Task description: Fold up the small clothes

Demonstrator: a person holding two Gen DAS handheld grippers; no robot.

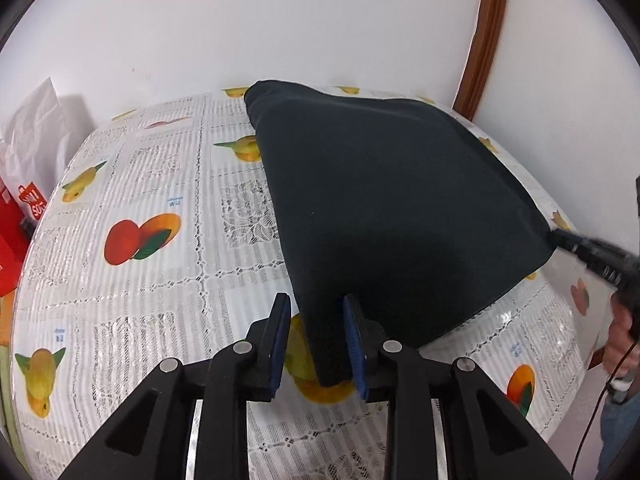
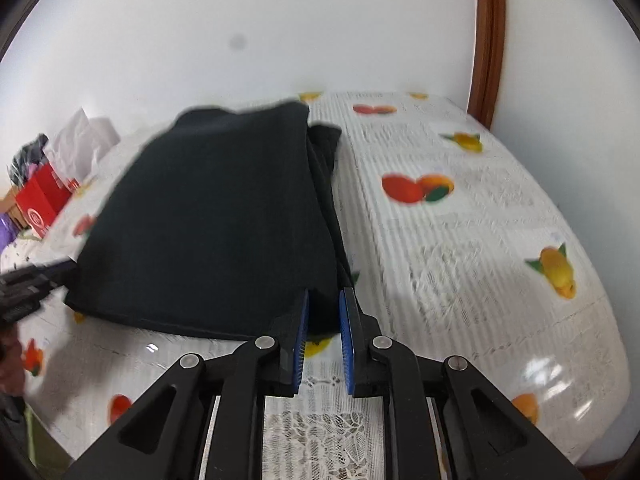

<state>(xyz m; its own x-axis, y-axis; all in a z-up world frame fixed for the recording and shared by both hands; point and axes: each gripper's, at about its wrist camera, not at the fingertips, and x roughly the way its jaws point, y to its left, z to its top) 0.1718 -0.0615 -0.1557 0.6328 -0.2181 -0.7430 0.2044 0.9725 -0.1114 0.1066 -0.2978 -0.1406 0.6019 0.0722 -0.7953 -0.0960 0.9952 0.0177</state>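
A folded black garment (image 1: 400, 208) lies on the fruit-print tablecloth (image 1: 140, 300). My left gripper (image 1: 316, 340) stands open around the garment's near corner. The cloth leans on the right pad, and a gap shows at the left pad. In the right wrist view the same garment (image 2: 216, 216) fills the left half, with looser folds along its right edge. My right gripper (image 2: 324, 332) is shut on the garment's near right corner. From the left wrist view the right gripper (image 1: 560, 238) is blurred at the cloth's far right corner. The left gripper (image 2: 60, 270) is a blur at the left corner.
A red box (image 1: 12, 240) and a white bag (image 1: 32, 128) stand at the table's left edge against the wall. The red box (image 2: 40, 200) also shows far left. A brown door frame (image 1: 484, 40) rises at the back right. A person's hand (image 1: 622, 320) holds the right gripper.
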